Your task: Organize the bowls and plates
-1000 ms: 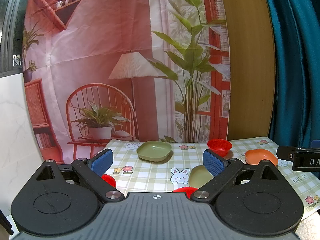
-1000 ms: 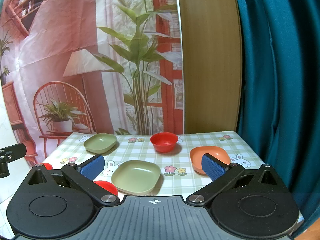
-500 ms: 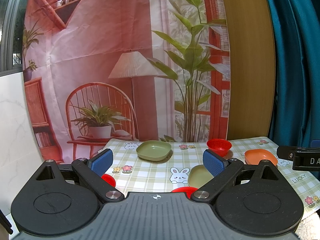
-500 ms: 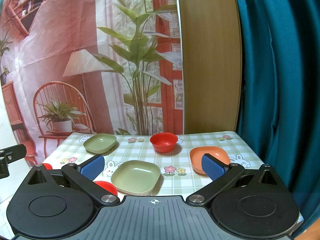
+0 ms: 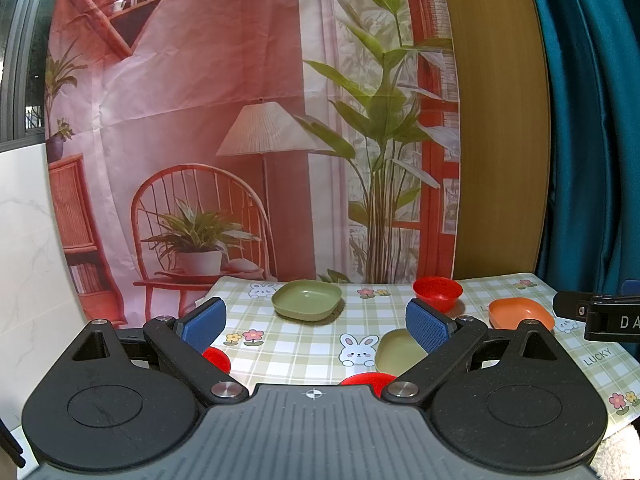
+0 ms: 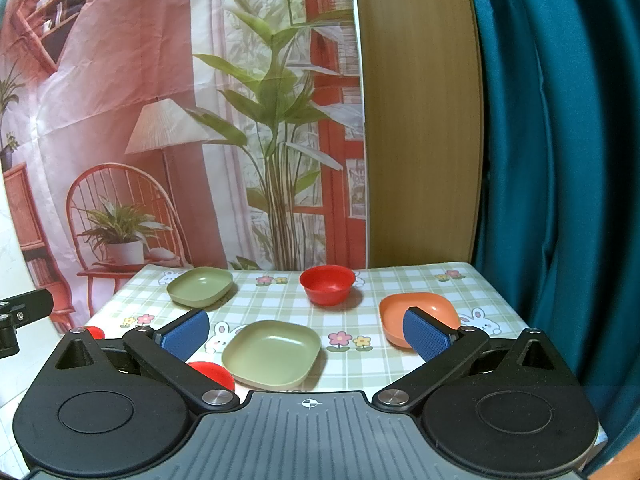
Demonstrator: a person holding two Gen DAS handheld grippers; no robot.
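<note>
At the surface's [image 6: 400, 280] near edge, both hand-held grippers, left [image 5: 316, 322] and right [image 6: 306, 334], hover spread and empty, unchanged; the near green plate [image 6: 272, 352] sits between the right's fingers.

Left gripper [image 5: 316, 326] hovers level, jaws spread wide; right gripper [image 6: 306, 336] alongside, equally agape, holding nothing.

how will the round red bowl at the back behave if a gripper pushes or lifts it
The round red plastic-looking bowl is probably stiff and light. Its glossy wall may slip between pads. It narrows toward its base, so a high push on the checked tablecloth might tip it.
</note>
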